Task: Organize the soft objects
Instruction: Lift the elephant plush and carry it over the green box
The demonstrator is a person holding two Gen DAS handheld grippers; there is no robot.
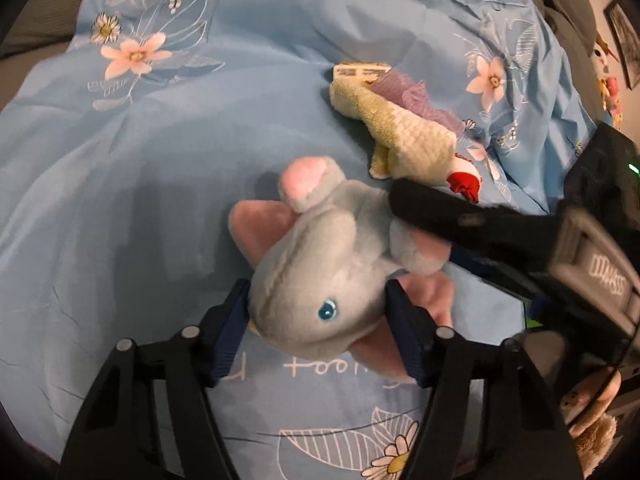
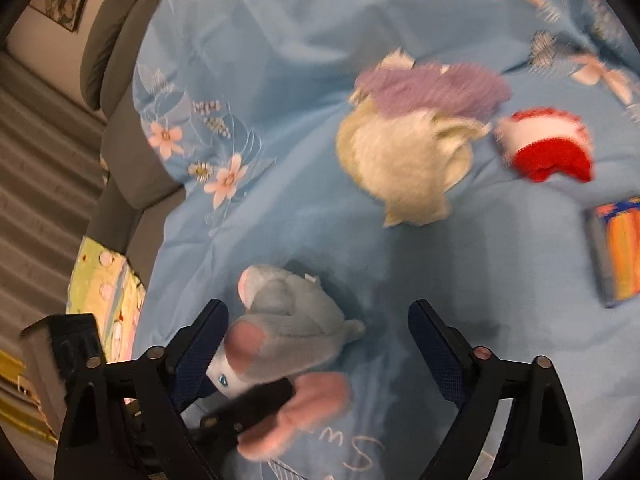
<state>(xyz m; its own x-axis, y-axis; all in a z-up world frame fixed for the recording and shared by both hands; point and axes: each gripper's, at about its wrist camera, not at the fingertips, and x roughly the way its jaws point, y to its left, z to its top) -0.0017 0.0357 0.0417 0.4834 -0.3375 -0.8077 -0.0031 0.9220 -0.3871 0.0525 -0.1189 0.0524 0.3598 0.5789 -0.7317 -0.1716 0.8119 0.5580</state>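
Covering the bed, a floral blue sheet [image 1: 168, 208]; grey cushions [image 2: 120, 128] beside.

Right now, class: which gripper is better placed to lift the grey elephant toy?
Left. The left gripper has both pads against the elephant toy's head. The right gripper stands open, the toy beside just one finger.

Open blue floral bedspread [image 1: 120, 200] lies free on the elephant's far and left sides. On its right the cream-and-purple plush [image 1: 404, 132] and red-and-white plush [image 2: 548, 148] crowd the way, and the right tool [image 2: 316, 344] crosses over the grey elephant plush [image 1: 320, 260]. A boxed item [image 2: 616, 252] blocks the far right.
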